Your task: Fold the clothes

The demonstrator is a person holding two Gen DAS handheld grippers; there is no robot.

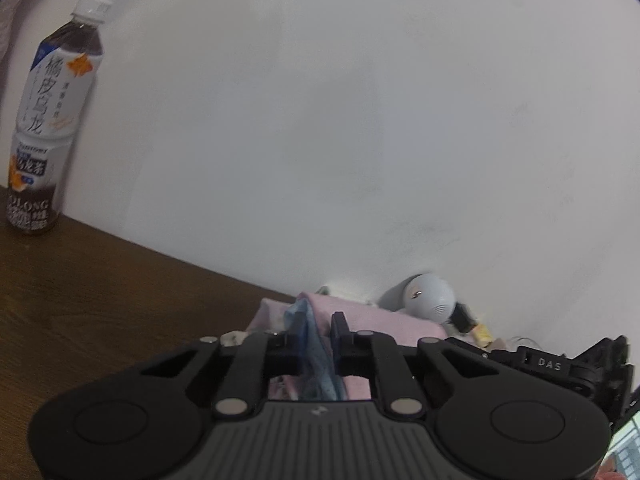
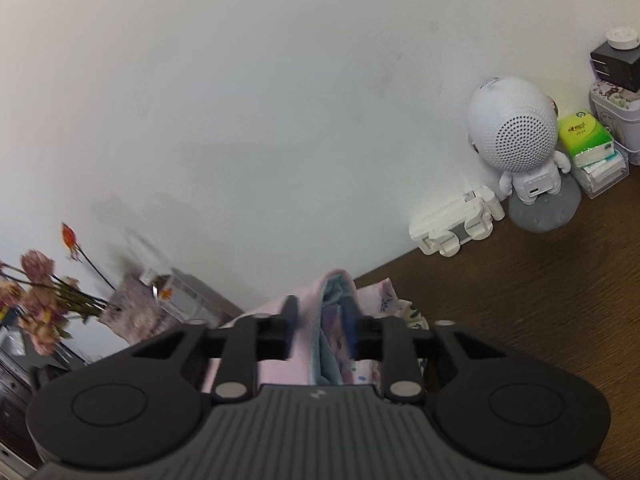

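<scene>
— Which way does the cloth run in your left tongs?

— In my left tongs the garment stands on edge, a soft blue fold whose long axis runs straight ahead along the fingers, away from me towards the wall. The pink part spreads ahead of the tips, over the wooden table. Far to the left of these tongs a tea bottle stands upright by the wall; to the right of the tips sits a round white speaker figure

— What does the fabric look like?

— Limp and thin: pink outside, pale blue inside, crumpled at the grip

— And the left tongs themselves?

— Pressed nearly together, pinching the blue fold between the two black pads

— Now the right side?

— To the left of my right tongs, blurred dried flowers and a lying bottle. Between the fingers the garment again points forward, long axis along the fingers, its peak rising just past the tips; pink on the left, blue lining and a floral print on the right. These tongs are closed down on the bunched layers, both pads touching cloth. To the right, near the wall, a white toy vehicle, the perforated speaker figure on a grey base, and tissue packs
</scene>
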